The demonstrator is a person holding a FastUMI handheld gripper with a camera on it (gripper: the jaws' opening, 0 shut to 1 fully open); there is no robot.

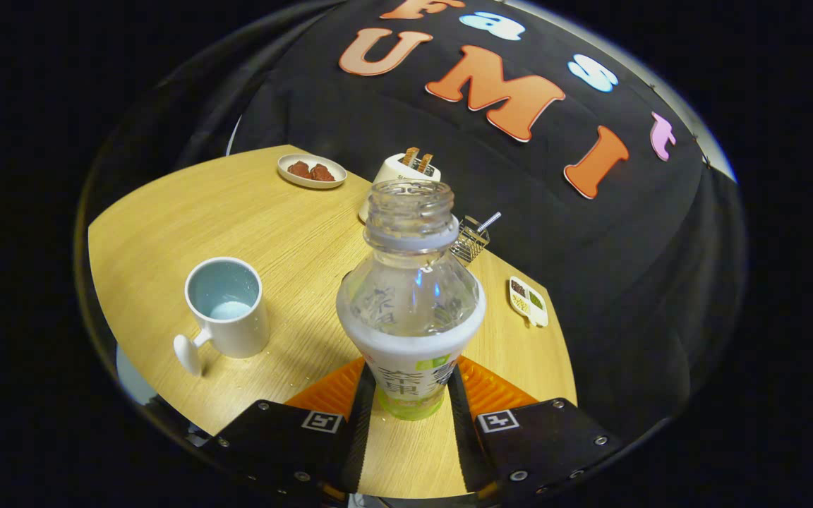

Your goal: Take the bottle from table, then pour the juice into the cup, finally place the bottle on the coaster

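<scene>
To the left of the fingers and a little ahead, the white cup (226, 307) stood on the wooden table (279, 233) with a little pale liquid inside. The gripper (410, 395) clasped the uncapped bottle (411, 303) upright between both fingers. The bottle looked nearly empty, suggesting pouring was done and the coaster placement remained.

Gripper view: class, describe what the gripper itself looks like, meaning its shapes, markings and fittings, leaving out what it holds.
The gripper has two fingers with ribbed inner faces, widening back into flat, angular plates. Each plate carries one small square black-and-white tag near its front corner and several round screw heads along its edges. No cable can be seen.
</scene>
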